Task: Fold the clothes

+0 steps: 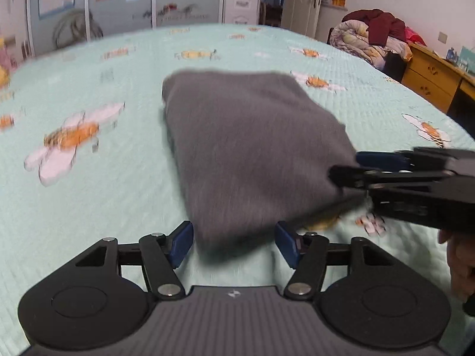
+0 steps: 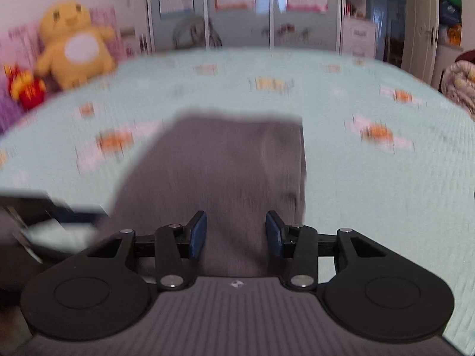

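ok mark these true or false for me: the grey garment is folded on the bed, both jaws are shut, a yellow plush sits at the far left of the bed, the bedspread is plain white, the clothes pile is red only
1. The grey garment lies folded on the bed. True.
2. Both jaws are shut. False: the left gripper and the right gripper both stand open, nothing between them clamped.
3. A yellow plush toy sits at the far left of the bed. True.
4. The bedspread is plain white. False: it is pale green with a bee print.
5. The clothes pile is red only. False: dark red lies over a pale patterned quilt.
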`<act>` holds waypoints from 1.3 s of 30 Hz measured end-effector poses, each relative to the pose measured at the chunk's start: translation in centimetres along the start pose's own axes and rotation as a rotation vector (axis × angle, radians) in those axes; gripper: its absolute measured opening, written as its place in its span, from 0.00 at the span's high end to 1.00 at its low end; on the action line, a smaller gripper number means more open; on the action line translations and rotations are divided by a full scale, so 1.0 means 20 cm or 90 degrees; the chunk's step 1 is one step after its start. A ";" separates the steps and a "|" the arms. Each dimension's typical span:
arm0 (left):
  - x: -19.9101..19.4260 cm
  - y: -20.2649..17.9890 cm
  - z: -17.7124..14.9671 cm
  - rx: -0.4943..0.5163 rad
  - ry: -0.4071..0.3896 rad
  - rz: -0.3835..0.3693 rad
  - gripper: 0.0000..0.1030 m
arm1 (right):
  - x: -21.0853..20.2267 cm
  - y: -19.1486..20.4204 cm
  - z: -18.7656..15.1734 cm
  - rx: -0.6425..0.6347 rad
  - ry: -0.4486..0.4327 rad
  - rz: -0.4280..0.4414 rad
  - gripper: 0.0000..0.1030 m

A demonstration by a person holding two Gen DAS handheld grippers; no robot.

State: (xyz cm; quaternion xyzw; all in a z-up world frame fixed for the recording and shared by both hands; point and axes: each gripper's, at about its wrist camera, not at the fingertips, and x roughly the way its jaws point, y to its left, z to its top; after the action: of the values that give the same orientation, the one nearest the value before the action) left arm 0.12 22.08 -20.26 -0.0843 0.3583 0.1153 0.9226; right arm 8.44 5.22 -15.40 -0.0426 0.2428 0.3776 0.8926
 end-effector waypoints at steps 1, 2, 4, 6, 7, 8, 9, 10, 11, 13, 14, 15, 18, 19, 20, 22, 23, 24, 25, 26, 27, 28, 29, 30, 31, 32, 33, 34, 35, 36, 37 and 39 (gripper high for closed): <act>-0.03 0.01 0.00 -0.003 -0.008 0.006 0.40 | -0.01 0.00 -0.01 -0.002 0.002 -0.003 0.56; -0.05 0.02 0.01 -0.007 -0.018 0.010 0.40 | -0.02 0.00 -0.02 -0.004 0.003 -0.006 0.56; -0.12 0.03 0.06 -0.021 -0.042 0.002 0.40 | -0.03 0.00 -0.04 -0.007 0.006 -0.012 0.56; -0.20 0.04 0.14 -0.035 -0.066 -0.014 0.39 | -0.05 0.00 -0.06 -0.011 0.009 -0.018 0.48; -0.23 0.04 0.18 -0.040 -0.077 -0.021 0.38 | -0.07 0.00 -0.02 -0.008 0.004 -0.014 0.45; -0.28 0.04 0.22 -0.044 -0.088 -0.026 0.37 | -0.09 0.01 0.03 -0.002 -0.006 -0.005 0.40; -0.32 0.04 0.25 -0.044 -0.102 -0.026 0.36 | -0.12 0.02 0.09 0.004 -0.015 0.005 0.38; -0.35 0.03 0.28 -0.040 -0.112 -0.020 0.35 | -0.13 0.02 0.14 0.006 -0.022 0.007 0.37; -0.38 0.02 0.30 -0.035 -0.120 -0.011 0.33 | -0.15 0.03 0.18 0.007 -0.026 0.006 0.37; -0.43 -0.01 0.32 -0.027 -0.127 0.011 0.32 | -0.17 0.05 0.25 0.009 -0.034 0.000 0.36; -0.44 -0.03 0.33 -0.027 -0.126 0.017 0.32 | -0.18 0.05 0.28 0.010 -0.037 -0.006 0.36; -0.46 -0.04 0.33 -0.027 -0.126 0.020 0.32 | -0.19 0.05 0.30 0.014 -0.036 -0.010 0.35; -0.49 -0.08 0.33 -0.016 -0.125 0.019 0.32 | -0.19 0.06 0.37 0.026 -0.032 -0.015 0.34; -0.49 -0.10 0.32 -0.008 -0.122 0.018 0.32 | -0.20 0.07 0.39 0.025 -0.034 -0.015 0.34; -0.50 -0.11 0.32 -0.002 -0.120 0.018 0.32 | -0.20 0.07 0.41 0.025 -0.036 -0.014 0.33; -0.51 -0.13 0.31 0.006 -0.117 0.020 0.32 | -0.20 0.09 0.44 0.020 -0.037 -0.013 0.33; -0.51 -0.14 0.31 0.006 -0.115 0.021 0.32 | -0.19 0.10 0.45 0.016 -0.036 -0.012 0.32; -0.51 -0.14 0.31 0.007 -0.113 0.023 0.32 | -0.19 0.11 0.46 0.012 -0.035 -0.011 0.32; -0.51 -0.14 0.32 0.006 -0.110 0.027 0.32 | -0.18 0.12 0.47 0.006 -0.032 -0.012 0.32; -0.51 -0.13 0.33 0.006 -0.108 0.030 0.32 | -0.18 0.13 0.48 0.001 -0.028 -0.015 0.32; -0.50 -0.14 0.34 0.007 -0.106 0.034 0.32 | -0.17 0.13 0.48 -0.003 -0.025 -0.018 0.32; -0.50 -0.14 0.34 0.008 -0.104 0.037 0.32 | -0.16 0.14 0.48 -0.005 -0.021 -0.020 0.32; -0.50 -0.14 0.34 0.009 -0.102 0.040 0.32 | -0.16 0.14 0.48 -0.005 -0.017 -0.023 0.32; -0.50 -0.13 0.35 0.008 -0.098 0.045 0.32 | -0.15 0.15 0.48 -0.005 -0.013 -0.026 0.32; -0.49 -0.13 0.35 0.008 -0.094 0.050 0.32 | -0.14 0.15 0.48 -0.005 -0.009 -0.029 0.32; -0.48 -0.13 0.36 0.007 -0.090 0.055 0.32 | -0.14 0.15 0.48 -0.004 -0.005 -0.032 0.32; -0.48 -0.13 0.36 0.006 -0.086 0.059 0.32 | -0.14 0.16 0.48 -0.006 -0.002 -0.035 0.32; -0.47 -0.12 0.36 0.004 -0.083 0.061 0.32 | -0.13 0.16 0.47 -0.009 0.002 -0.038 0.32; -0.47 -0.12 0.36 0.003 -0.080 0.063 0.32 | -0.13 0.17 0.47 -0.012 0.005 -0.042 0.32; -0.47 -0.12 0.36 0.001 -0.077 0.063 0.32 | -0.13 0.17 0.46 -0.014 0.008 -0.043 0.32; -0.46 -0.12 0.36 0.001 -0.075 0.063 0.32 | -0.13 0.18 0.46 -0.016 0.012 -0.044 0.32; -0.46 -0.13 0.36 0.002 -0.072 0.063 0.32 | -0.13 0.18 0.44 -0.019 0.017 -0.045 0.32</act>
State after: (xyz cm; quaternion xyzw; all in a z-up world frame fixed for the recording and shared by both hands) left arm -1.21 19.98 -8.52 -0.0585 0.3096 0.1652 0.9346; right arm 7.88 8.38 -5.97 -0.0694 0.2476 0.3489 0.9012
